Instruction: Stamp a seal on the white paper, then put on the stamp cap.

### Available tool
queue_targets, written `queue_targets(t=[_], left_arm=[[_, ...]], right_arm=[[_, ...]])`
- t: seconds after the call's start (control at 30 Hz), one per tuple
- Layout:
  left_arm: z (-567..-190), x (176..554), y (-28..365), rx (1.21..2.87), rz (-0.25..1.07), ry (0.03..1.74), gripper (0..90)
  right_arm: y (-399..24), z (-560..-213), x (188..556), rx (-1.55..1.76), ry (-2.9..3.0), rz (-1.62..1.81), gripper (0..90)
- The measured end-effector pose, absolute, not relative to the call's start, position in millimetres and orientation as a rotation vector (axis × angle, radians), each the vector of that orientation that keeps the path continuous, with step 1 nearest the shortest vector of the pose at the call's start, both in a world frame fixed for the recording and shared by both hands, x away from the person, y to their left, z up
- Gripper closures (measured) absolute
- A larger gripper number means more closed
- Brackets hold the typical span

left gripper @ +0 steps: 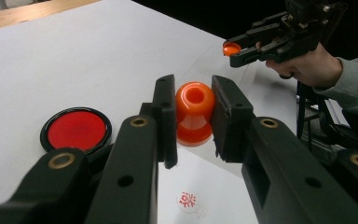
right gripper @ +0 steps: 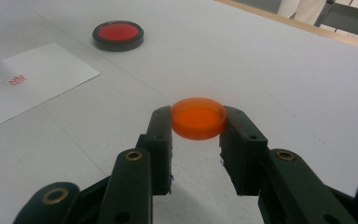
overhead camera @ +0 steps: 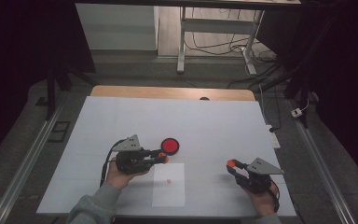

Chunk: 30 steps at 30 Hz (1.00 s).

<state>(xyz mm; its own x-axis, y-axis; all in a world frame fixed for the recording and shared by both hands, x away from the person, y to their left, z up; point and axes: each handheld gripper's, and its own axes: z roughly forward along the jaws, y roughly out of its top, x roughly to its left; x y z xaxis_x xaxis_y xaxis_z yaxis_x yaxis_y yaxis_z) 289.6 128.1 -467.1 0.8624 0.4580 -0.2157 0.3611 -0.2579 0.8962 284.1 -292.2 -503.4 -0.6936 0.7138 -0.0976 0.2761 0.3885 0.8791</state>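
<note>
**Both grippers clamped: stamp in the left, cap in the right**

High view: the left gripper (overhead camera: 163,157) sits left of centre, above the upper edge of a white sheet of paper (overhead camera: 168,191) bearing a small red imprint (overhead camera: 168,181). An orange piece shows at its tips. A round red ink pad (overhead camera: 170,145) in a black rim lies just above and to the right of those tips. The right gripper (overhead camera: 231,164) is at lower right, well apart from the paper, with an orange piece at its tips.

Left gripper view: the jaws are clamped on an orange stamp (left gripper: 195,113) at frame centre, held clear of the white table (left gripper: 98,56). The ink pad (left gripper: 76,130) lies at left, the imprint (left gripper: 187,200) at bottom centre. The right gripper (left gripper: 233,50) is at upper right.

Right gripper view: the jaws are clamped on a shallow orange cap (right gripper: 198,117) at centre, above the table. The ink pad (right gripper: 118,35) is at upper left, the paper (right gripper: 37,84) at left.
</note>
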Motion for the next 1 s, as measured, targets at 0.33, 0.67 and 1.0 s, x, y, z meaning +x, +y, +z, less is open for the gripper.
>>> queue_targets(t=[0.33, 0.67, 1.0], left_arm=[[-467, 289, 128, 1.864, 0.101, 0.618, 72.6], [-467, 288, 125, 1.867, 0.102, 0.604, 72.6], [-468, 286, 120, 1.881, 0.123, 0.596, 72.6]], right_arm=[[-291, -503, 284, 0.85, 2.183, 1.258, 64.2], [-286, -503, 285, 0.839, 2.196, 1.269, 64.2], [-269, -503, 286, 0.801, 2.232, 1.308, 64.2]])
